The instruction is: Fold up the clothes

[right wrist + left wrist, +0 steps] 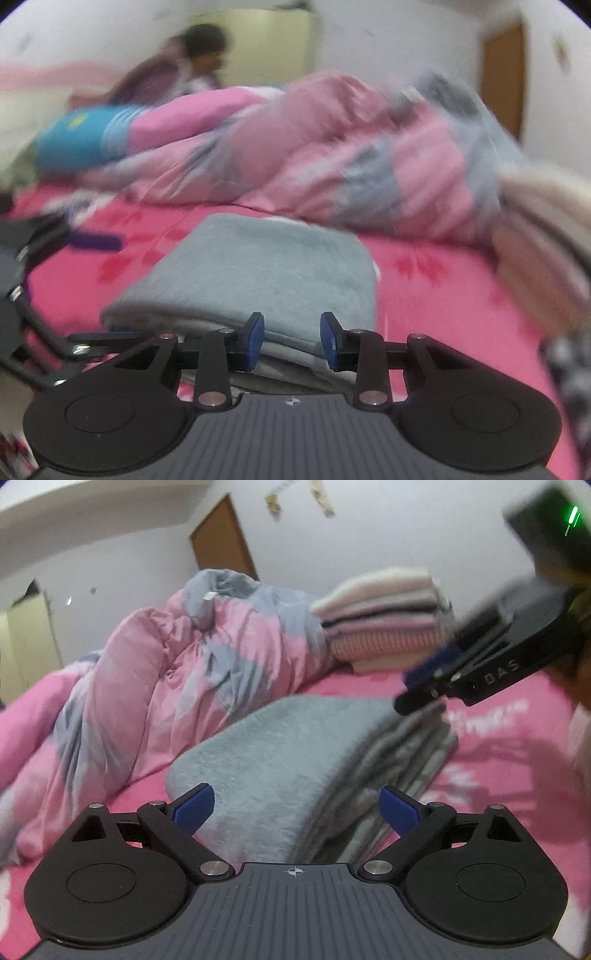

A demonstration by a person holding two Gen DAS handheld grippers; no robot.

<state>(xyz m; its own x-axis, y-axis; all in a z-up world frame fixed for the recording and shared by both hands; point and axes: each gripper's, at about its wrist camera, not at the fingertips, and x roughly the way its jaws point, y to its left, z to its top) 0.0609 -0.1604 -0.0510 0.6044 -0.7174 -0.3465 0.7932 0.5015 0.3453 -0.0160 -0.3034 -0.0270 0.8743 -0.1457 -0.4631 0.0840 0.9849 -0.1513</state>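
Note:
A folded grey fleece garment (280, 760) lies on the pink bed sheet (498, 775), with its stacked layers showing along its right side. My left gripper (297, 808) is open wide at the garment's near edge, its blue pads apart from the cloth. My right gripper (406, 690) hovers at the garment's far right corner. In the right wrist view, the right gripper (292, 341) stands partly open over the near edge of the grey garment (266, 266), and its pads do not press on anything. One blue-padded finger (99, 242) of the left gripper shows at the left.
A crumpled pink and grey duvet (177, 672) fills the left and back of the bed. A stack of folded clothes (384, 616) sits at the back right. A person (199, 48) is at the far side, beside a blue pillow (74, 140). A brown door (221, 542) is in the wall.

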